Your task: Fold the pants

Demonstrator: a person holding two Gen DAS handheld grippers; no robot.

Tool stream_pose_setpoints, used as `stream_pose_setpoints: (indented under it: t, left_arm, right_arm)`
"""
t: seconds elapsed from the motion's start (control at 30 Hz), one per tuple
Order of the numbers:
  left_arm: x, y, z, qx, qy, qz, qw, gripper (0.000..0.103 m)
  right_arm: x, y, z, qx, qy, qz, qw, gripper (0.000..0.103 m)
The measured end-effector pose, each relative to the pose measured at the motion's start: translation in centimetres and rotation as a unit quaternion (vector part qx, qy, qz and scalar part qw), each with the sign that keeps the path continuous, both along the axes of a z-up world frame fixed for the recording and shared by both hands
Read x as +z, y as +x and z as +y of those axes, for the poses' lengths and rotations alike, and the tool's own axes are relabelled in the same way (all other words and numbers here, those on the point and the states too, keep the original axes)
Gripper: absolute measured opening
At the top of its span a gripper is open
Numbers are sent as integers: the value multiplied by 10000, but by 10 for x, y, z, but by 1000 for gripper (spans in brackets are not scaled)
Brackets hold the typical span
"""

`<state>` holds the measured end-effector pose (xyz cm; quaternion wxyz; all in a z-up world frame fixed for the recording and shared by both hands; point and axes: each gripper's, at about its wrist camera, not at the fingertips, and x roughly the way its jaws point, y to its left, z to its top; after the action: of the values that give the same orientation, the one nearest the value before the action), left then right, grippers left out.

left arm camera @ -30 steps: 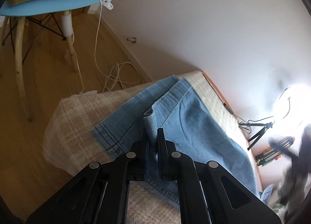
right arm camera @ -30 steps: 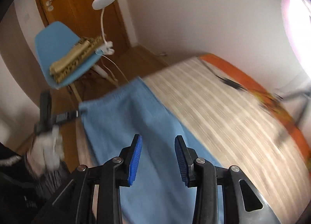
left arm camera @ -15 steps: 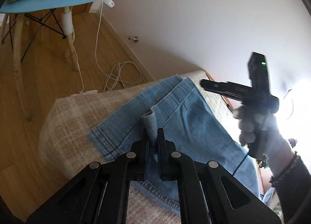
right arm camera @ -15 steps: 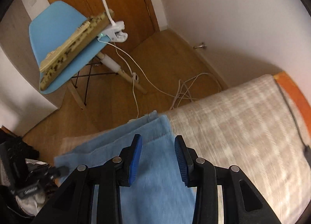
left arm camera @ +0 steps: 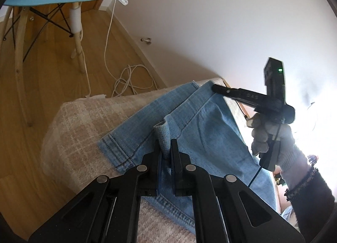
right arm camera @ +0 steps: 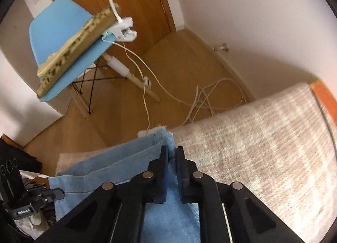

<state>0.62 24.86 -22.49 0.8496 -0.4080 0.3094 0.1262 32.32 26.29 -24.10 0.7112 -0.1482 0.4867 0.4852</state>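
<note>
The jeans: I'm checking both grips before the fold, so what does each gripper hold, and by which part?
Both hold the jeans: the left gripper pinches a raised fold near the hem, the right gripper the far hem corner.

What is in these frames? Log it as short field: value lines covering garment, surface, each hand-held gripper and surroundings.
garment: blue jeans, legs laid together
surface: beige checked blanket
left hand-held gripper: shut on a raised fold of denim at a hem
right hand-held gripper: shut on the jeans' far corner edge
surroundings: blue chair with a clip lamp, white cables on the wooden floor
fold stage: both hem ends pinched, not yet carried over
</note>
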Motion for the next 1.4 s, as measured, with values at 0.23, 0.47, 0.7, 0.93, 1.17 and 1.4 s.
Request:
stream_pose_setpoints:
  t: [0.23, 0.47, 0.7, 0.93, 1.17, 1.4]
  left_arm:
    - [9, -17, 7, 181, 57, -182, 9997, 5]
    - [4, -28, 17, 235, 28, 22, 9997, 5]
    - [-5, -23, 19, 239, -9, 276, 9993, 6]
    - [5, -30, 18, 585, 454, 521, 9959, 18]
    - [19, -35, 15, 526, 691, 410, 9954, 28]
    - [46, -19, -20, -91, 1454, 425, 9884, 45]
  right_arm:
    - [41, -17, 12, 93, 181, -582, 9981, 3]
    - [26, -24, 47, 195, -158, -667, 9975, 3]
    - [-12, -25, 58, 41, -482, -553, 9973, 3]
    - [5, -26, 48, -290, -460, -682, 9962, 34]
    - [55, -39, 2, -769, -89, -697, 9946, 39]
    - [104, -80, -68, -1384, 151, -988, 9853, 58]
